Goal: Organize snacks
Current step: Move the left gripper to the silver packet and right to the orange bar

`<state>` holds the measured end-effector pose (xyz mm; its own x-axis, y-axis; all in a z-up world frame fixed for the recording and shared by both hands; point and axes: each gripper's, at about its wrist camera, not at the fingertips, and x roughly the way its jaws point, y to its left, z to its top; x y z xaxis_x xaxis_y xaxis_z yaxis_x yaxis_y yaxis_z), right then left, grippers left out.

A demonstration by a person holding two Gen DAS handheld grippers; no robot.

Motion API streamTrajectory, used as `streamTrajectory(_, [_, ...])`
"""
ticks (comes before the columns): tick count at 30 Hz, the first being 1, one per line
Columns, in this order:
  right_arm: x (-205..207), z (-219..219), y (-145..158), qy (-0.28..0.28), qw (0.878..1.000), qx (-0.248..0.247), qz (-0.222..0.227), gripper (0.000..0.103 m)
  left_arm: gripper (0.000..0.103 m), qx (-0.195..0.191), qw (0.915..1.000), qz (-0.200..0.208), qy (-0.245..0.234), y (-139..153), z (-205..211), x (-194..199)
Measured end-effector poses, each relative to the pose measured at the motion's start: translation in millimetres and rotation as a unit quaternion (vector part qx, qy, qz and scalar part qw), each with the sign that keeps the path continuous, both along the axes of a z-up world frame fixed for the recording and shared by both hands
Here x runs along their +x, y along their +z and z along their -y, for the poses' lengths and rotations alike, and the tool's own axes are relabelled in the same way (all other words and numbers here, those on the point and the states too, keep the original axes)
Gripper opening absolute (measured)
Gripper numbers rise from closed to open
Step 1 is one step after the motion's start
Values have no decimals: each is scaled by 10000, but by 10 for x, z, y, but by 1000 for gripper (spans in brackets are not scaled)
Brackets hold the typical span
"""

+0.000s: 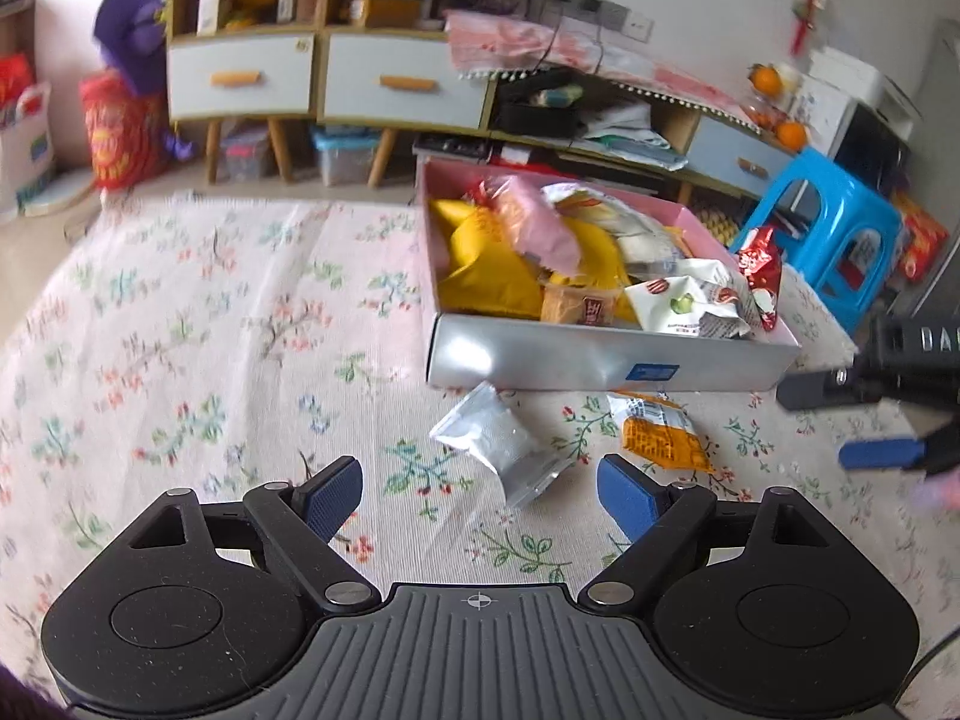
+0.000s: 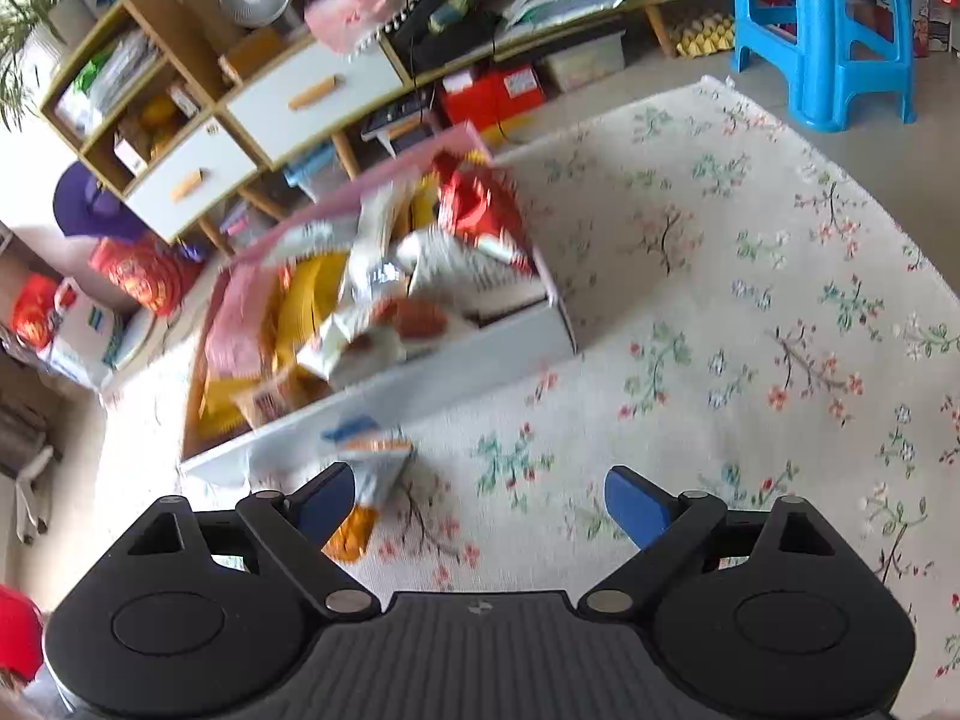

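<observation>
A shallow pink-lined box full of snack packets stands on the floral cloth; it also shows in the right wrist view. A silver packet and an orange packet lie on the cloth in front of the box. My left gripper is open and empty, just short of the silver packet. My right gripper is open and empty; the orange packet lies by its left finger. The right gripper also shows at the right edge of the left wrist view.
A blue plastic stool stands right of the box, also seen in the right wrist view. Wooden cabinets with drawers line the back wall. A red bag sits on the floor at the left.
</observation>
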<state>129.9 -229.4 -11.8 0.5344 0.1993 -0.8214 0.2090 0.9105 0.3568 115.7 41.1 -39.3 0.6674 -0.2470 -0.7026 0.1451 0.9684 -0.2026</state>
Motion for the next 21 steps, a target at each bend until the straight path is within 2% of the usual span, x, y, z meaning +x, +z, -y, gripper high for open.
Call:
streamTrajectory(9, [-85,-148,-8,107,9998,145,53,87,90,53,9999,30,-128,-100,-91,2])
streamTrajectory(14, [-33,-132,-57,-63,9997,164,151,88,90,99,9993,177,-300,-176,-101,81])
streamTrajectory(17, [21,-148,-121,-127,9996,185,157,88,90,-26,9994,214,-272,-211,-102,179])
streamTrajectory(21, [84,-270,-185,5,9996,160,218,87,90,-442,9990,46,77,-266,-130,309])
